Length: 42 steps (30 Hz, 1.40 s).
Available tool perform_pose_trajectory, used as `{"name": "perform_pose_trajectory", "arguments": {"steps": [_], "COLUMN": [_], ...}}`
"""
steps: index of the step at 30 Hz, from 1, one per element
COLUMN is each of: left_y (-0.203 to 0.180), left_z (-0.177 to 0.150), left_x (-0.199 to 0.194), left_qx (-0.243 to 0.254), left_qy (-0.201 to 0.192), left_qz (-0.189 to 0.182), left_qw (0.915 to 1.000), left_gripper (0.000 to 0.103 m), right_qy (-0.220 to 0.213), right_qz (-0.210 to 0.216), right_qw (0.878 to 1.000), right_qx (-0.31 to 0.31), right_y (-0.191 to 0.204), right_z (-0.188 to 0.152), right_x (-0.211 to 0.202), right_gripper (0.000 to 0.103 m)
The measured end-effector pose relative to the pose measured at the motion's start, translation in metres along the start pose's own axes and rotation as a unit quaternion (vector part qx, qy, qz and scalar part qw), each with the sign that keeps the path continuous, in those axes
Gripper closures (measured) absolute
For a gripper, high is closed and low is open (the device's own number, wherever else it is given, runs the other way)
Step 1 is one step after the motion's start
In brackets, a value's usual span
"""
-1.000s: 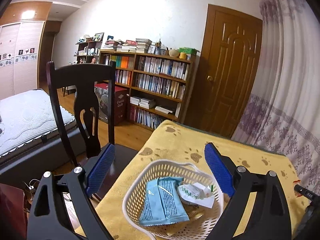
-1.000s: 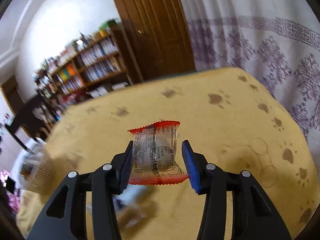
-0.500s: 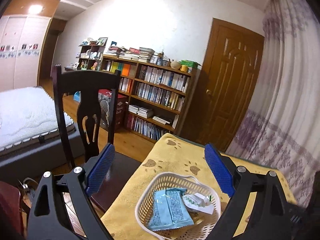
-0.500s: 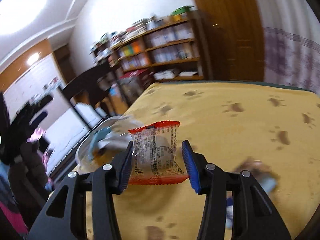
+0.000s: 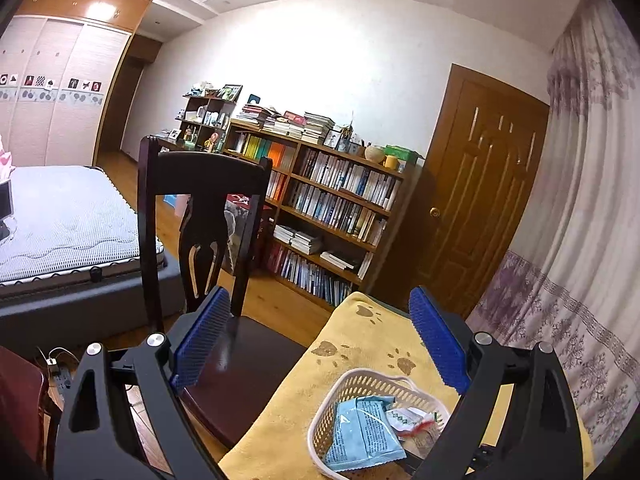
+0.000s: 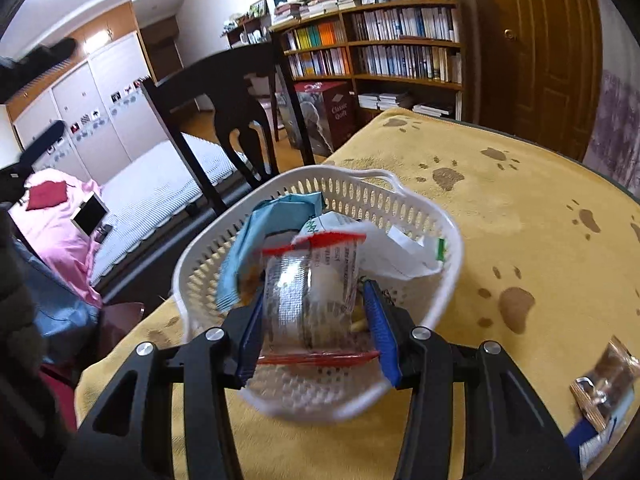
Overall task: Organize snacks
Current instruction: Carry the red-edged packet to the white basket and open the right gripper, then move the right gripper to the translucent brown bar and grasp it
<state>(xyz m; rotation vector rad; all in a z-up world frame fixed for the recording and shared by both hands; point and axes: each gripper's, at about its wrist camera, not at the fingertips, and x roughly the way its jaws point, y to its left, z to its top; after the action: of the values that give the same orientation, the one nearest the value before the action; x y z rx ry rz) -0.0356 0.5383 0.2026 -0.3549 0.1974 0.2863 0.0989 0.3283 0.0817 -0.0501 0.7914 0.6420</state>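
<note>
Clear-wrapped snack poised over the basket

Blue-padded jaws of the right gripper (image 6: 316, 320) are closed part-way on a clear snack packet with red crimped ends (image 6: 314, 288), one pad on each side; the packet hangs over the inside of the white basket (image 6: 404, 200), and whether it touches what lies beneath I cannot tell, since it is blurred. The left gripper (image 5: 316, 344) has its jaws wide apart with nothing between them; it hovers back from the basket, looking over a dark wooden chair (image 5: 208, 216) and the yellow paw-print cloth (image 6: 520, 208) that covers the surface.

By my reading the job is well on but unfinished: a pale blue packet (image 5: 362, 436) and a white packet with green and red print (image 5: 408, 418) already lie in the basket; the clear one is over it but not let go; at least one shiny brown-and-silver wrapper (image 6: 604, 380) lies loose on the cloth, well apart from the basket at the right edge of the right wrist view.

That loose wrapper is cut by the frame edge, and something blue and white under it is too cropped to name; yellowish bits low in the basket are hidden behind the held packet; the near side of the basket is covered by the gripper arms in both views, so its full contents cannot be counted.
</note>
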Motion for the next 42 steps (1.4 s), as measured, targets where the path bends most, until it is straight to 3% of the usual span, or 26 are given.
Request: {"name": "perform_pose_trajectory", "arguments": {"steps": [4, 14, 21, 34, 42], "left_y": [-0.001, -0.029, -0.041, -0.073, -0.095], "left_z": [-0.003, -0.018, -0.024, -0.04, -0.053], "left_x": [0.004, 0.015, 0.019, 0.019, 0.019], "left_qx": [0.002, 0.056, 0.068, 0.107, 0.133], "left_qy": [0.012, 0.037, 0.047, 0.066, 0.083], "left_qz": [-0.004, -0.034, -0.046, -0.078, -0.097], "left_qw": [0.9999, 0.9971, 0.9955, 0.9889, 0.9828], "left_gripper": [0.011, 0.005, 0.005, 0.005, 0.004], "right_qy": [-0.003, -0.039, -0.066, -0.062, -0.063], "right_qz": [-0.029, 0.002, 0.007, -0.01, -0.051], "right_qw": [1.0, 0.999, 0.998, 0.997, 0.99], "right_qx": [-0.009, 0.002, 0.022, 0.052, 0.118], "right_y": [-0.002, -0.007, -0.017, -0.035, -0.08], "right_z": [0.005, 0.001, -0.008, -0.052, -0.087], "right_x": [0.015, -0.014, -0.04, -0.067, -0.092], "right_gripper": [0.057, 0.053, 0.053, 0.05, 0.048]}}
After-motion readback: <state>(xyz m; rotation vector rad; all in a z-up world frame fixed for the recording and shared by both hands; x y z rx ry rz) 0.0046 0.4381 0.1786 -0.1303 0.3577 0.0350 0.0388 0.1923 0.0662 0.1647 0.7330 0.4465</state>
